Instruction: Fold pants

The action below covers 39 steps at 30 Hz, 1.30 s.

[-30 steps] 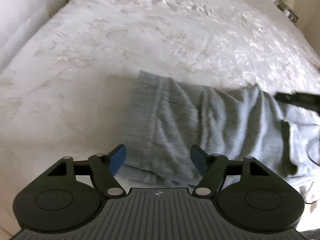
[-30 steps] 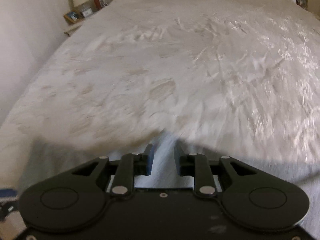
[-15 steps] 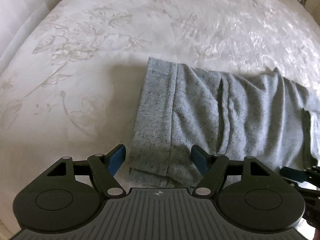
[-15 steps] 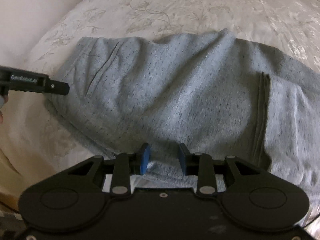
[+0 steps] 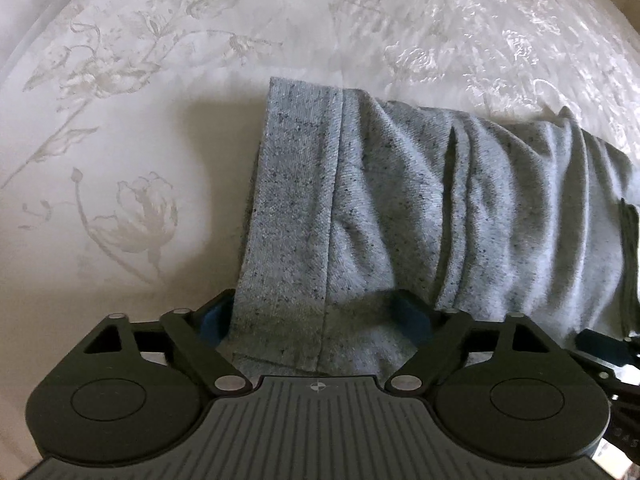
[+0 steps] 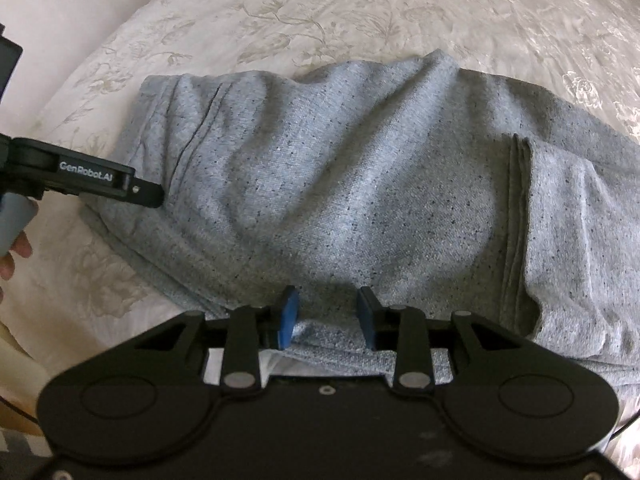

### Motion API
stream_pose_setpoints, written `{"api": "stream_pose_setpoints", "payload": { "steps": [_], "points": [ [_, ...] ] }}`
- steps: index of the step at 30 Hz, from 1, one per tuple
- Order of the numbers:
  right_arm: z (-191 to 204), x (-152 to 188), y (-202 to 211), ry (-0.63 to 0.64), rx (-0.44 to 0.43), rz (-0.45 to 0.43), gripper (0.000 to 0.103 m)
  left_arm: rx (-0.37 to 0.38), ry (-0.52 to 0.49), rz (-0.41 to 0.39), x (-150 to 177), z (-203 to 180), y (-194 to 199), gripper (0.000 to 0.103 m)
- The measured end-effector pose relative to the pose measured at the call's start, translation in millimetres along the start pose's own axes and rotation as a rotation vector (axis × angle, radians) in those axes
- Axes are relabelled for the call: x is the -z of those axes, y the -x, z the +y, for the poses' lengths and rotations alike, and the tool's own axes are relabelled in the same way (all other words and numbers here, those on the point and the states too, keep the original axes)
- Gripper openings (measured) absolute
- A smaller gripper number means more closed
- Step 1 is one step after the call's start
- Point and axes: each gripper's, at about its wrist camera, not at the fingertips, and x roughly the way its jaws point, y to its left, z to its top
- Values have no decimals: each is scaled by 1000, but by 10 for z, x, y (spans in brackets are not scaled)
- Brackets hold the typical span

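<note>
Both grippers have dropped in low since a sec ago. The left gripper now straddles the cuff end of the grey sweatpants, fingers wide open, nothing pinched yet. The right gripper sits part-open at the near edge, w/ fabric between. Looks like pre-grasp for the next fold. Bedspread has open room left and beyond; bed edge is close behind.
</note>
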Motion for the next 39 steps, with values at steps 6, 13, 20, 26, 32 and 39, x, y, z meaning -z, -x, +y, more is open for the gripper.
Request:
{"api": "stream_pose_setpoints", "payload": {
  "steps": [6, 13, 20, 26, 32, 39],
  "points": [
    [-9, -29, -65, -12, 8, 6, 35, 127, 57, -56, 105, 229, -82, 100],
    [-6, -29, -105, -28, 23, 5, 36, 174, 9, -101, 280, 277, 0, 101],
    [0, -49, -131, -38, 26, 15, 36, 167, -39, -184, 479, 237, 59, 100],
    [10, -54, -142, -44, 29, 13, 36, 222, -3, -154, 336, 280, -31, 100],
    [7, -58, -150, -38, 28, 20, 36, 295, 35, -151, 169, 237, -98, 99],
    [-8, -47, -137, -33, 26, 19, 36, 288, 5, -149, 29, 61, -67, 50]
  ]
}}
